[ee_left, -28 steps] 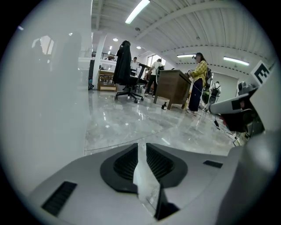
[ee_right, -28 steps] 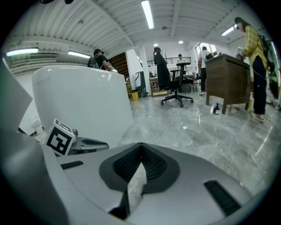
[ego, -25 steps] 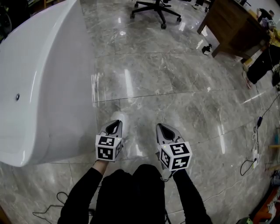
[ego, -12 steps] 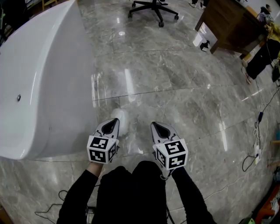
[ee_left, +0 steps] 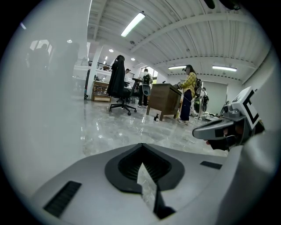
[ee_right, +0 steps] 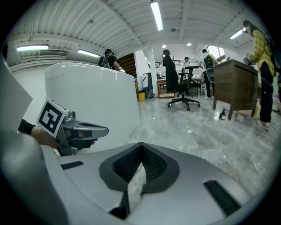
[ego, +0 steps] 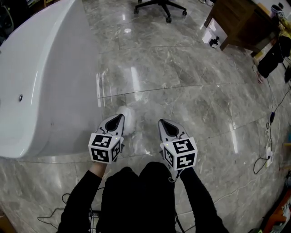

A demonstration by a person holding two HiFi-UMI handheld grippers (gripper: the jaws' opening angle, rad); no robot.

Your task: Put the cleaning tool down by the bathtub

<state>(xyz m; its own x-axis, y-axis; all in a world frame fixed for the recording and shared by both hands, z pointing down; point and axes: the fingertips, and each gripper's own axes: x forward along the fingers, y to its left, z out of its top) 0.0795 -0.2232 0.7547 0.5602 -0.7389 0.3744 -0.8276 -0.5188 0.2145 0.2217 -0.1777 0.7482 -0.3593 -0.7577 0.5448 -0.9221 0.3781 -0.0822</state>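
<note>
The white bathtub (ego: pixel 41 77) fills the left of the head view and stands on the grey marble floor. My left gripper (ego: pixel 119 117) is held low beside the tub's near end, jaws shut with nothing between them. My right gripper (ego: pixel 162 122) hangs level with it, a hand's width to the right, also shut and empty. A pale round patch (ego: pixel 127 119) lies on the floor just past the left gripper's tip. I cannot tell whether it is an object or a glare. Neither gripper view shows a cleaning tool. The tub wall (ee_left: pixel 48 88) is close on the left in the left gripper view.
An office chair (ego: pixel 159 5) stands at the far end of the floor, a wooden desk (ego: pixel 238 22) at the far right with a small bottle (ego: pixel 213 43) by its foot. Cables (ego: pixel 266 154) trail along the right edge. A person (ee_left: pixel 189 94) stands by the desk.
Both grippers stay shut and side by side. The head view has shifted slightly, and the pale patch stays just past the left gripper's tip.
</note>
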